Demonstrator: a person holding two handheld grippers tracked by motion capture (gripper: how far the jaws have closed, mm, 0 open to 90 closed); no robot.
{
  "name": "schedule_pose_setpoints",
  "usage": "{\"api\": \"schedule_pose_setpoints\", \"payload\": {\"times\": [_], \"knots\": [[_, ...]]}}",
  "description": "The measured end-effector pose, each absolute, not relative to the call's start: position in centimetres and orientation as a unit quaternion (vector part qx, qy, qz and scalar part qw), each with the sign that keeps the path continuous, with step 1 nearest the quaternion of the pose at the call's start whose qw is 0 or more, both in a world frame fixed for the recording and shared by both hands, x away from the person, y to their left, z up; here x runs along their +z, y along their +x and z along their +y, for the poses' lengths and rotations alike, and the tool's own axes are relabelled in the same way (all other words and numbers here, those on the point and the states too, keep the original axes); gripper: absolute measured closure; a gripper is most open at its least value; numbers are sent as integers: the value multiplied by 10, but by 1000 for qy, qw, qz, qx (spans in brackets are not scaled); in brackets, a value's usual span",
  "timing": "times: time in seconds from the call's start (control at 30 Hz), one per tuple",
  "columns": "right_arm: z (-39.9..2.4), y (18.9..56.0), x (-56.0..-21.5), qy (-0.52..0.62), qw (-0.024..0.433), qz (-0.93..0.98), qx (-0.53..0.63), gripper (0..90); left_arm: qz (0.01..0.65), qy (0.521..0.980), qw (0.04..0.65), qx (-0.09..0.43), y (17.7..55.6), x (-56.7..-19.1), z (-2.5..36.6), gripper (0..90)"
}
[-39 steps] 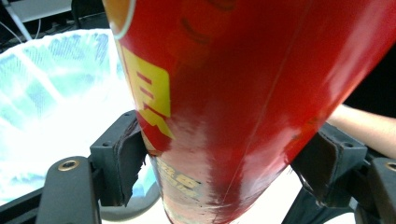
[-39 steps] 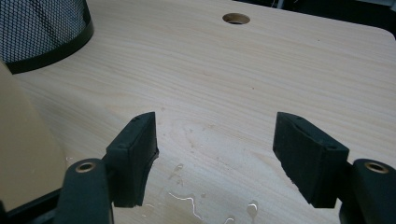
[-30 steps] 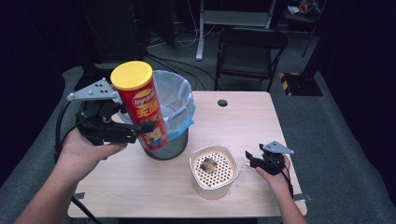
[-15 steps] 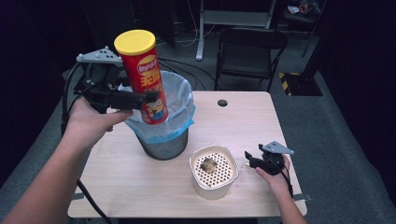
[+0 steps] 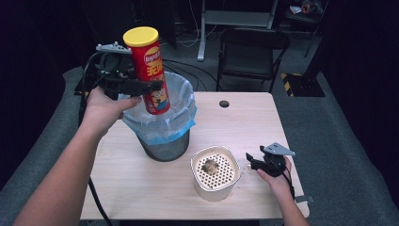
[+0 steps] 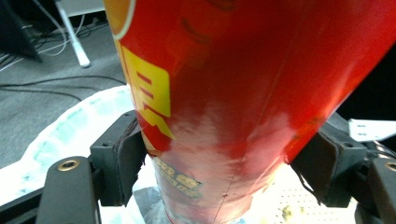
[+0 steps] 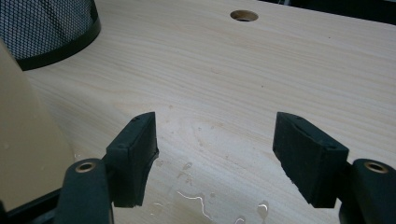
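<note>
Left tongs [image 5: 153, 87]: pinching the red chip can [image 5: 149, 70] by its lower half; in the left gripper view both pads press the can's sides [image 6: 224, 116].
Chip can: upright with a slight tilt, yellow lid on top, held in the air with its base over the mouth of the bin [image 5: 162, 143].
Bin: black mesh, lined with a pale blue bag [image 5: 183, 120] folded over the rim; it stands at the rear left of the worktop [image 5: 263, 122], close to the left edge.
Right tongs [image 5: 251, 162]: spread with nothing between them, held low just over the worktop near the front right corner [image 7: 215, 140].
Strainer pot [image 5: 215, 173]: cream, with a perforated insert holding a small brownish lump; it stands just beside the right tongs and near the bin's foot.
Open room: the middle and rear right of the worktop lie bare, save a round cable hole [image 5: 224, 103].
Wet patch: droplets lie on the wood below the right tongs [image 7: 196, 196].
Surroundings: a black folding chair [image 5: 251, 52] stands behind the rear edge; grey floor lies on either side.
</note>
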State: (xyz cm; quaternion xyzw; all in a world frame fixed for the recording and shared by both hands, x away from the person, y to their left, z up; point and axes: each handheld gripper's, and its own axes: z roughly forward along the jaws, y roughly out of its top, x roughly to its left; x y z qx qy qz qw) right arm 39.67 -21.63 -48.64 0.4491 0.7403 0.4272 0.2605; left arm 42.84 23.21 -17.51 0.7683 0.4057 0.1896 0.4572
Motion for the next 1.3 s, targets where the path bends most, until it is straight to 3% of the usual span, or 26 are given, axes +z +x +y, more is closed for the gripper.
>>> {"api": "schedule_pose_setpoints", "payload": {"times": [0.37, 1.3], "knots": [[-217, 397, -487, 451, 258, 740, 427, 303, 429, 753, 448, 220, 455, -196, 235, 235], [-217, 398, -489, 446, 255, 746, 424, 303, 485, 758, 397, 181, 493, -259, 248, 232]]}}
